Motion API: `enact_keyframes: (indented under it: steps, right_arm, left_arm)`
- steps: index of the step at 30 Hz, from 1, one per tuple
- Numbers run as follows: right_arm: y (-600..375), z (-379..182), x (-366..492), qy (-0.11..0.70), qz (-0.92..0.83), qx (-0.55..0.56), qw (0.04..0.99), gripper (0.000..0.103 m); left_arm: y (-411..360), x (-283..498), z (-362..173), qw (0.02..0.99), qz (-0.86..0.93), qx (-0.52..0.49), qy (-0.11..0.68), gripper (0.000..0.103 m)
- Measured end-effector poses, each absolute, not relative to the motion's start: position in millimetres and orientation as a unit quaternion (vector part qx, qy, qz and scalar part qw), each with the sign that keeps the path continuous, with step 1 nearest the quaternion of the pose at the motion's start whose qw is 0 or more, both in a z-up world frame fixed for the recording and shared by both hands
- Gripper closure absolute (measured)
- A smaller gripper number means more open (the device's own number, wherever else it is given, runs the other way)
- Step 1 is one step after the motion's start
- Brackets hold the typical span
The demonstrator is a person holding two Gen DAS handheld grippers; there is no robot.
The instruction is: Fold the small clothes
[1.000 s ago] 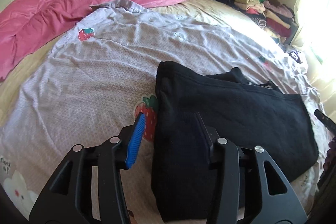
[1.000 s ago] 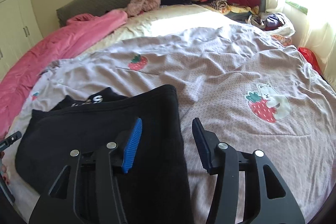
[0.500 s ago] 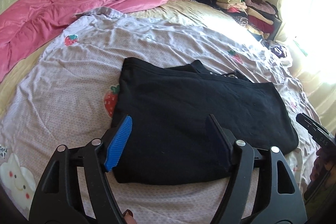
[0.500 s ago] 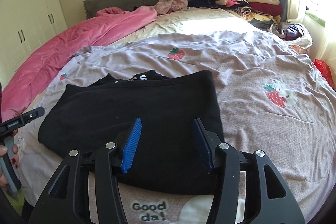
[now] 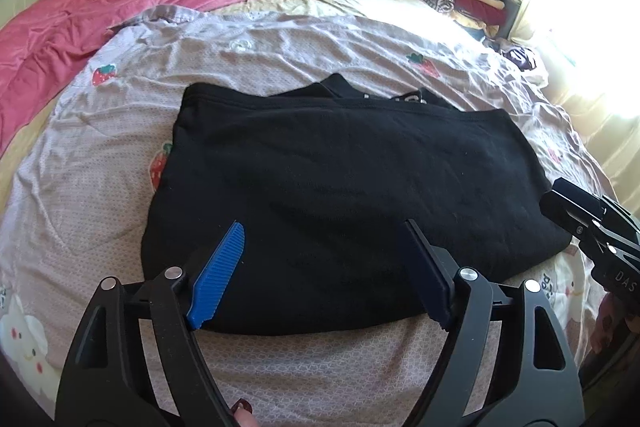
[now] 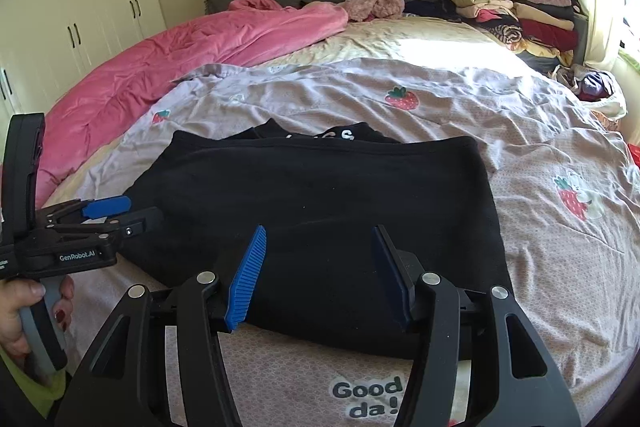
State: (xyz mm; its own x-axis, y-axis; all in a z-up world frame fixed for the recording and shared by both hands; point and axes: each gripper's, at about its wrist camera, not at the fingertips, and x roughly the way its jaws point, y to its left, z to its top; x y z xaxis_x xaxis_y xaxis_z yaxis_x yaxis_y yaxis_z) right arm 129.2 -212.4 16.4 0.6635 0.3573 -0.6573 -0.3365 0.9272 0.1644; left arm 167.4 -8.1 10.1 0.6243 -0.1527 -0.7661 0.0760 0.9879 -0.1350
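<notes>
Basically: folded black sweatshirt point(image 5: 344, 195) flat on strawberry-print duvet point(image 5: 280, 55). Left gripper point(image 5: 320, 247) spread wide, empty; right gripper point(image 6: 320, 247) likewise. White lettering point(image 6: 320, 137) readable only from right wrist.

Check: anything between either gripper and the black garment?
Nothing visible. The black garment lies flat on the bedspread. The left gripper and right gripper both have open jaws right over its near edge, with no other item between.

Folded black garment point(image 6: 320, 219), right tongs point(image 6: 320, 239) spread
</notes>
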Motion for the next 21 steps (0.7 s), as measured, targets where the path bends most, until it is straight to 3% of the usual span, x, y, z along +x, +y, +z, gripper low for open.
enact_keyframes:
  steps: [17,21]
  right_arm:
    - [-217,-4,139,0.397,0.167,0.013,0.903,0.05]
    - [-232,-23,144,0.429,0.133,0.015,0.894,0.042]
  left_arm:
    - [1,165,-22,0.883,-0.067,-0.058,0.46,0.031]
    - [2,164,-21,0.883,-0.067,-0.065,0.46,0.031]
